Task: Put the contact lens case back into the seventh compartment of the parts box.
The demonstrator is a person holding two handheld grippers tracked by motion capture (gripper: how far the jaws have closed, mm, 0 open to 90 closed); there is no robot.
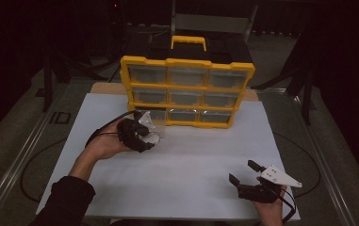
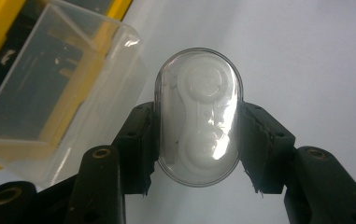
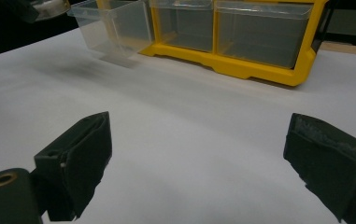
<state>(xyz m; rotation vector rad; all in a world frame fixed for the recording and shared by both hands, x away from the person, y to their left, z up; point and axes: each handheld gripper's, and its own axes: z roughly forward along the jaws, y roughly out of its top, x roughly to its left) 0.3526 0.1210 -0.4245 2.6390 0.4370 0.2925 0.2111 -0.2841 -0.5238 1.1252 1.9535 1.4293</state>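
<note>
While held over the white table [image 1: 191,160] in the high view, left gripper [image 1: 150,137] clamped on a small clear capsule-shaped case [image 1: 152,138], just in front of the pulled-out bottom-left drawer [image 1: 150,117] of the yellow organizer [image 1: 186,89]. Right gripper [image 1: 244,172] well apart, near the table's front right corner, fingers spread wide and holding nothing. Nine drawers counted, three rows of three; one case; two grippers.

From the left gripper view: fingers [image 2: 140,140] pressed on both sides of the case [image 2: 198,116], white insert inside, open clear drawer [image 2: 49,79] up and to the left.

From the right gripper view: fingers [image 3: 82,154] wide, bare table between, drawer [image 3: 112,25] standing out from the cabinet [image 3: 259,70].

Judged so far: drawer opened, case in hand; still left, likely, placing the case and shutting the drawer.
</note>
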